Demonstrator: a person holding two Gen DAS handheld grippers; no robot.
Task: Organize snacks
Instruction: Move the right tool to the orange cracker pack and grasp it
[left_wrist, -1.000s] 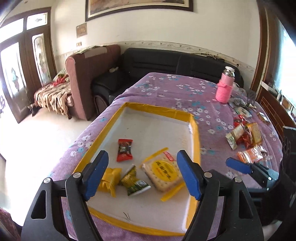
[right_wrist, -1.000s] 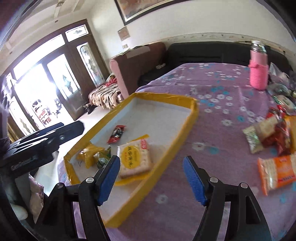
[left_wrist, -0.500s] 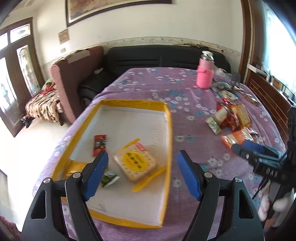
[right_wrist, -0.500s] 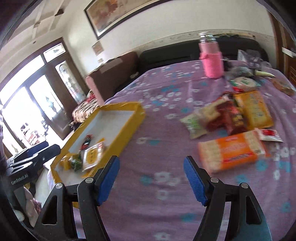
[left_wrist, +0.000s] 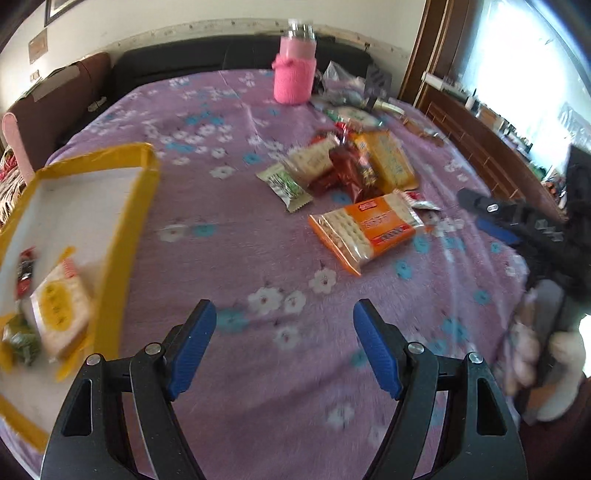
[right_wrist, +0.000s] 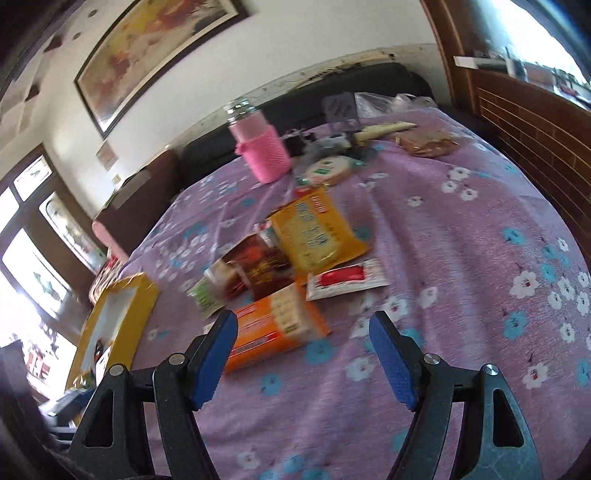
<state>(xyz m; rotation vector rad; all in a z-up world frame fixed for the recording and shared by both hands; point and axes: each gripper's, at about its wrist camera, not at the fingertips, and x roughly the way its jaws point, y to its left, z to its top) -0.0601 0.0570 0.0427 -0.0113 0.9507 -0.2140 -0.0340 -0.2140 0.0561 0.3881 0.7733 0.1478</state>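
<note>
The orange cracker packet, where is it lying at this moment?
In the left wrist view the orange cracker packet lies on the purple tablecloth, right of centre, just in front of the snack pile and well right of the yellow tray.

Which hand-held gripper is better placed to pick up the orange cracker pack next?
Right. The right hand-held gripper is open with the orange cracker pack just ahead of its fingers; the left hand-held gripper is farther back.

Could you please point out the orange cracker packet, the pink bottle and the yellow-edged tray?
orange cracker packet (left_wrist: 369, 230): left wrist view, middle of wrapper.
pink bottle (left_wrist: 294, 79): left wrist view, knitted sleeve.
yellow-edged tray (left_wrist: 127, 236): left wrist view, right rim.
</note>
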